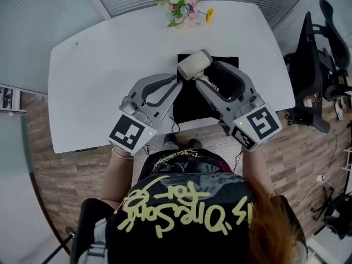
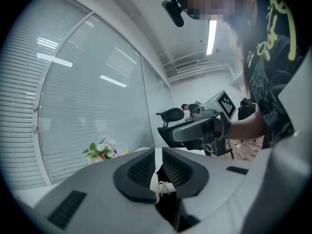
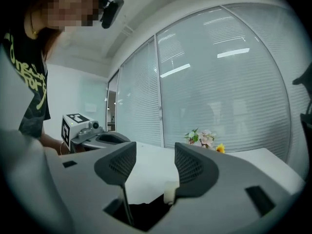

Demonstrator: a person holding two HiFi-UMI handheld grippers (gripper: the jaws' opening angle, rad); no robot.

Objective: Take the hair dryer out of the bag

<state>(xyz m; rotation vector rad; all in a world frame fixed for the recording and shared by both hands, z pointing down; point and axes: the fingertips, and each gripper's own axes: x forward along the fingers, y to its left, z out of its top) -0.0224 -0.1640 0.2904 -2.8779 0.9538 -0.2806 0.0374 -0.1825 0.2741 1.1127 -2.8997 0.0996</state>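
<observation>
The cream-white hair dryer hangs over the black bag, which lies on the white table. My left gripper reaches in from the left. Its jaws are nearly closed on a white part of the dryer with a small cord loop. Coming from the lower right, my right gripper has its jaws wide apart. In the right gripper view, only bare table shows between the pads. A white piece of the dryer sits low by the right jaw, and a thin dark cord runs by the left one.
A bunch of flowers stands at the table's far edge. A black office chair is on the wooden floor to the right. A dark cord dangles over the near table edge. The person's body fills the bottom of the head view.
</observation>
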